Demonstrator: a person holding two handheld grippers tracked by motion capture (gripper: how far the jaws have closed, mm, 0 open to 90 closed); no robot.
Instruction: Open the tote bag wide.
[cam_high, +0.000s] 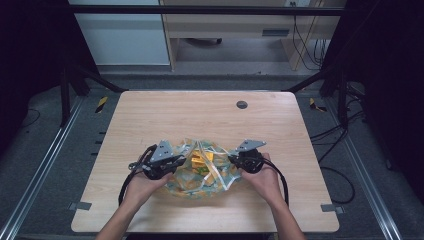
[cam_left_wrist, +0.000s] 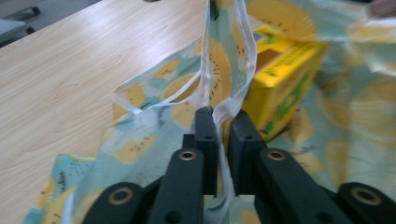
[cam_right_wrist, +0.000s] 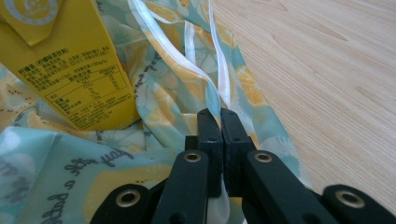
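Both grippers, left (cam_left_wrist: 223, 116) and right (cam_right_wrist: 220, 114), pinch the bag (cam_high: 200, 177); the yellow box (cam_left_wrist: 280, 70) sits inside between them. Lifting looks next.

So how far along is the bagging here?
Done: the yellow carton lies on the lemon-print bag, inside or on top I can't tell. In hand: left gripper and right gripper each pinch the bag's edge. Left: probably lifting or closing the bag.

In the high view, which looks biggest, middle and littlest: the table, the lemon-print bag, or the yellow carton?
1. Table, by far the largest.
2. Lemon-print bag, spread between the two grippers.
3. Yellow carton, smallest, lying on the bag; part of it may be hidden by the bag's folds.
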